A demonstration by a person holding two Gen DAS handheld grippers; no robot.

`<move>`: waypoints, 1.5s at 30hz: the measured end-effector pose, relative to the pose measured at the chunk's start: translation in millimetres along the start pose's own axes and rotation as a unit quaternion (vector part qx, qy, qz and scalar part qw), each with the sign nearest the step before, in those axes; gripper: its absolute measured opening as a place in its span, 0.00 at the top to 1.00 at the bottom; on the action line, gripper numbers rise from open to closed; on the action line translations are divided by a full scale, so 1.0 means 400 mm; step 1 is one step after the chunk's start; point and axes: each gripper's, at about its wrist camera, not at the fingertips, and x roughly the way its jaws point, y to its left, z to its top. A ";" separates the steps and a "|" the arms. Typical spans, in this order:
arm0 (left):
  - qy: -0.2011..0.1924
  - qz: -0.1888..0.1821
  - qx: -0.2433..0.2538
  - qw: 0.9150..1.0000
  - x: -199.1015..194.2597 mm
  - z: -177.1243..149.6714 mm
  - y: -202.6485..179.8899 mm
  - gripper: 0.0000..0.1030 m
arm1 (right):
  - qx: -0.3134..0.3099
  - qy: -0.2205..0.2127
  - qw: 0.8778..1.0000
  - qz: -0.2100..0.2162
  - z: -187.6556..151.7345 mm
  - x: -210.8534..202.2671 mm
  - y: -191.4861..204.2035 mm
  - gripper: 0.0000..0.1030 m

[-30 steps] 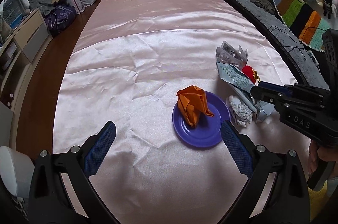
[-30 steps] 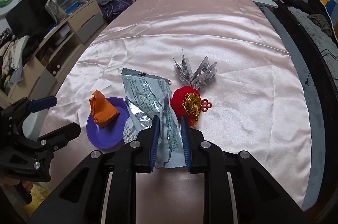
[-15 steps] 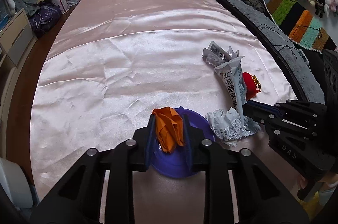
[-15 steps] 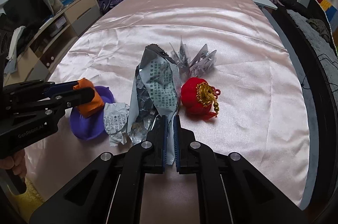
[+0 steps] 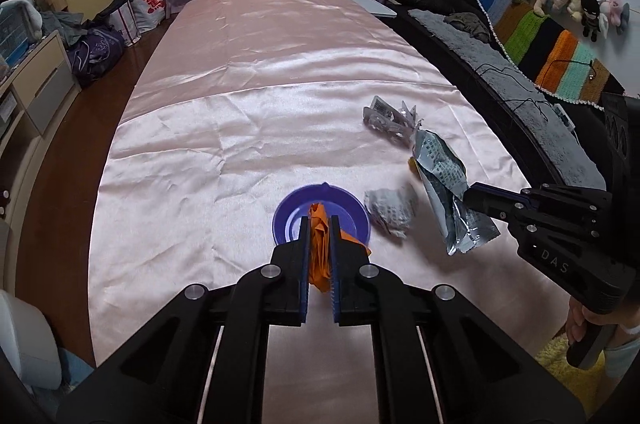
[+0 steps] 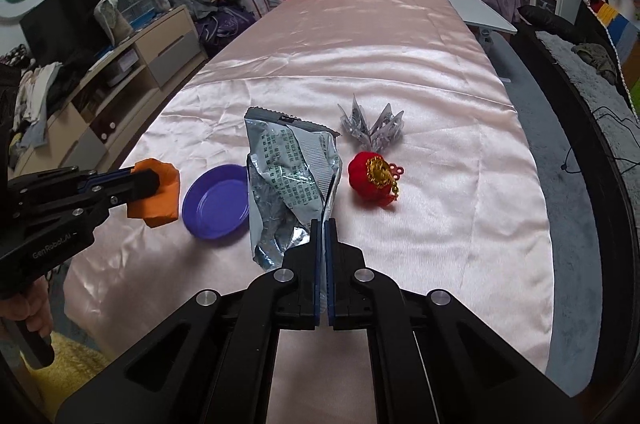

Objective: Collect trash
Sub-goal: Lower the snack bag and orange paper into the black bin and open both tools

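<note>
Nearest, left gripper (image 5: 319,240) clamped on a crumpled orange napkin (image 5: 318,252), lifted clear of the purple plate (image 6: 216,202), probably to carry off as trash. Right gripper (image 6: 323,236) pinched shut on the lower edge of a silver snack wrapper (image 6: 290,180), hanging upright above the pink-clothed table (image 5: 240,128). Beside the plate, a crumpled printed paper wad (image 5: 390,210), seen only by the left camera. Further toward the right edge, a red ornament (image 6: 372,176), clear only from the right camera. Beyond, crumpled clear packaging (image 6: 372,128).

A purple plate (image 6: 216,202) and red ornament (image 6: 370,176) sit apart on the pink tablecloth (image 6: 440,96).
</note>
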 end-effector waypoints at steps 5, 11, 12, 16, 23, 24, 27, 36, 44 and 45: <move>-0.001 -0.010 0.004 1.000 -0.083 -0.095 -0.039 0.93 | 0.010 0.000 1.000 0.006 -0.079 -0.073 0.020 0.97; 0.001 -0.020 -0.001 1.000 -0.169 -0.222 -0.084 0.93 | 0.022 0.012 1.000 0.017 -0.206 -0.147 0.063 0.97; 0.002 -0.020 -0.002 1.000 -0.181 -0.244 -0.090 0.93 | 0.021 0.014 1.000 0.017 -0.226 -0.157 0.070 0.97; 0.011 -0.024 -0.005 1.000 -0.219 -0.333 -0.107 0.93 | 0.017 0.021 1.000 0.015 -0.301 -0.198 0.099 0.97; 0.041 -0.038 -0.012 0.998 -0.224 -0.482 -0.121 0.93 | 0.010 0.043 0.999 0.013 -0.418 -0.229 0.135 0.97; 0.045 -0.040 -0.012 0.998 -0.222 -0.500 -0.123 0.93 | 0.009 0.047 0.999 0.013 -0.432 -0.229 0.139 0.97; 0.055 -0.038 -0.013 0.998 -0.208 -0.551 -0.125 0.93 | 0.010 0.061 0.998 0.012 -0.480 -0.224 0.154 0.97; 0.093 -0.047 -0.033 0.994 -0.149 -0.669 -0.119 0.93 | 0.015 0.109 0.994 0.010 -0.599 -0.173 0.178 0.97; 0.121 -0.051 -0.020 0.991 -0.099 -0.708 -0.140 0.93 | 0.031 0.139 0.990 0.003 -0.634 -0.103 0.173 0.97; 0.124 -0.050 -0.020 0.991 -0.092 -0.710 -0.140 0.93 | 0.035 0.141 0.989 0.003 -0.635 -0.098 0.170 0.97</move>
